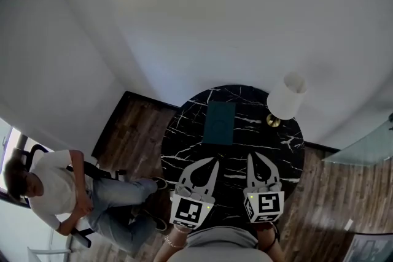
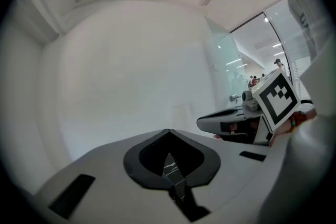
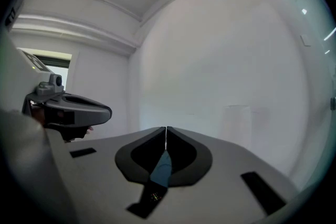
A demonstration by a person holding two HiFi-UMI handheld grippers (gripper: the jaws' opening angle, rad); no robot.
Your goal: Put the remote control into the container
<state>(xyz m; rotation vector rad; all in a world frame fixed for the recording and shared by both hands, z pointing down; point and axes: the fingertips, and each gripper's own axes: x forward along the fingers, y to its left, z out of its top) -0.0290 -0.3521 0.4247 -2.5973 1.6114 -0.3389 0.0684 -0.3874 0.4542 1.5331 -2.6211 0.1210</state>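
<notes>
A dark teal rectangular container (image 1: 220, 122) lies flat in the middle of the round black marble table (image 1: 184, 132). I see no remote control in any view. My left gripper (image 1: 216, 161) hovers over the table's near edge, jaws closed tip to tip with nothing between them. My right gripper (image 1: 252, 156) hangs beside it, also shut and empty. Both sit short of the container, pointing towards it. In the left gripper view the jaws (image 2: 168, 131) meet against a white wall. In the right gripper view the jaws (image 3: 166, 128) show only a hairline slit.
A table lamp with a white shade (image 1: 287, 97) and brass base (image 1: 273, 121) stands at the table's far right. A person in a white top (image 1: 55, 187) sits on a chair at the lower left. Wood floor surrounds the table, and a glass panel (image 1: 362, 147) is at the right.
</notes>
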